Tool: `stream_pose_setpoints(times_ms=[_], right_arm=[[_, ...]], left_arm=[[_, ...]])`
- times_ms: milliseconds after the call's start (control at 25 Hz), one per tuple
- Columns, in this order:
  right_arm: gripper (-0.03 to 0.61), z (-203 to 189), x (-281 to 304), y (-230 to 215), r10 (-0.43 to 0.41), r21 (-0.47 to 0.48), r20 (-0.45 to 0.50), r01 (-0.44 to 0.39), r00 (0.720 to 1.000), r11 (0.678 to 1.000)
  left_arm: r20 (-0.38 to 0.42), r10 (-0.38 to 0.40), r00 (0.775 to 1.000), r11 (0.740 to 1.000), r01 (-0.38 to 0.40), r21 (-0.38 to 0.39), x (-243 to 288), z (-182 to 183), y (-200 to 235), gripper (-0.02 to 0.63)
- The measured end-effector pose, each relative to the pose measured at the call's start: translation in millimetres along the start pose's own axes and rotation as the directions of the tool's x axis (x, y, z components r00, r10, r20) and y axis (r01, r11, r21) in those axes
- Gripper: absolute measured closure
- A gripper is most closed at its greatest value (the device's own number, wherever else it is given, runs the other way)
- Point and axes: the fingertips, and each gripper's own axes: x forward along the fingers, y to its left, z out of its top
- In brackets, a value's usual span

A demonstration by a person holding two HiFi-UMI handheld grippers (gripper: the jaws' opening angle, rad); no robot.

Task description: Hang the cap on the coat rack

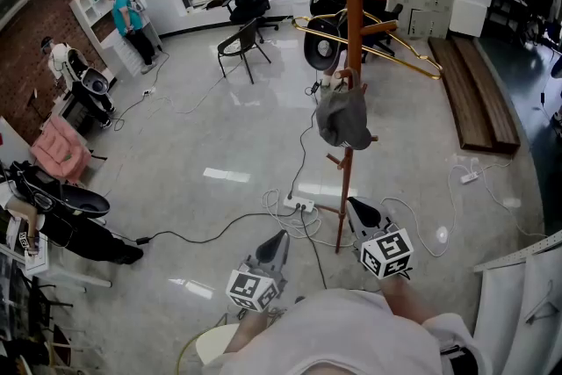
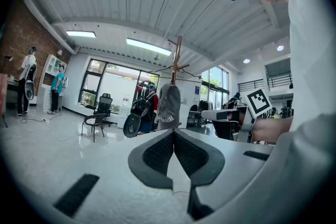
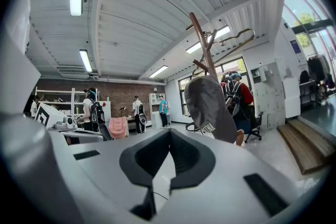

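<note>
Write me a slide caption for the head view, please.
A grey cap hangs on the wooden coat rack, with the left hand-held gripper and right hand-held gripper shut and empty nearby.

The only lettering here is a short row of white capitals along the lower band of the grey cap (image 2: 169, 105), seen in the left gripper view. It is too small to spell out with any certainty. The right gripper view shows the same white row, just as unreadable. The left marker cube (image 1: 252, 290) and the right marker cube (image 1: 387, 253) carry black-and-white square code patterns.
</note>
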Motion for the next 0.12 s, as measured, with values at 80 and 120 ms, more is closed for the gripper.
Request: stream_pose_setpoints(times_ms=[80,120], right_arm=[[0.566,0.0,0.7,-0.6,0.0,0.001,-0.001,0.0,1.0,1.0],[0.566,0.1,1.0,-0.9,-0.001,0.001,-0.001,0.001,1.0,1.0]], left_arm=[[0.0,0.0,1.0,1.0,0.0,-0.001,0.5,0.1,0.7,0.604],[0.0,0.001,1.0,1.0,-0.001,-0.001,0.8,0.2,1.0,0.604]])
